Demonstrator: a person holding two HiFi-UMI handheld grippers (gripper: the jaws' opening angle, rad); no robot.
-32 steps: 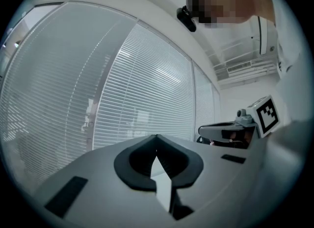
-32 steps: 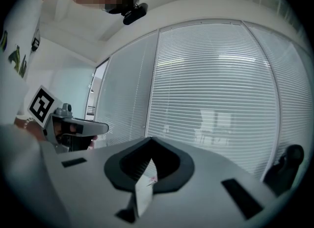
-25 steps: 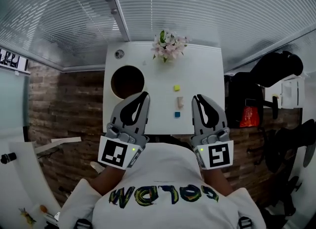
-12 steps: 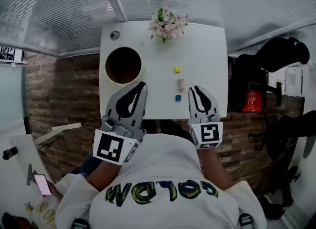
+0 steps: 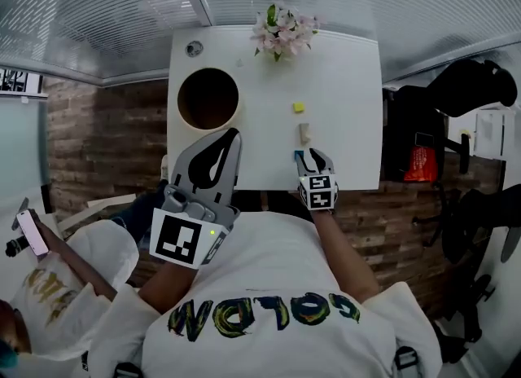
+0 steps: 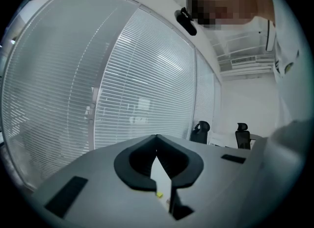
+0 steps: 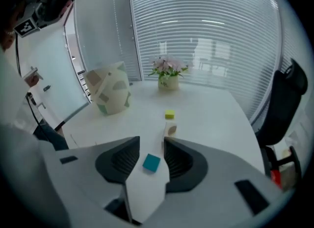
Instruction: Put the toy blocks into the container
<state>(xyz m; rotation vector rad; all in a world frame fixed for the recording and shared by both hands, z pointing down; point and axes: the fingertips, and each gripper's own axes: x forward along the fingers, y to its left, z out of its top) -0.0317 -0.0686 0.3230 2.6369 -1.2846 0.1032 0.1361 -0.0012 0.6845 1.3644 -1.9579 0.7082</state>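
The left gripper [image 6: 156, 136] hovers pressed together, seemingly empty, with the container [image 7: 110, 94] just ahead of it. The right gripper [image 7: 151, 139] is opening astride the blue block [image 7: 151, 163] without touching it, so a pickup looks near. The wooden block [image 7: 170, 129] and yellow block [image 7: 170, 114] lie beyond it on the white worktop [image 7: 211, 109], with blinds [image 7: 206, 35] behind.

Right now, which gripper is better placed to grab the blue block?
Right. The right gripper has the blue block between its opening jaws, not yet touched. The left gripper is shut and sits by the container, farther from it.
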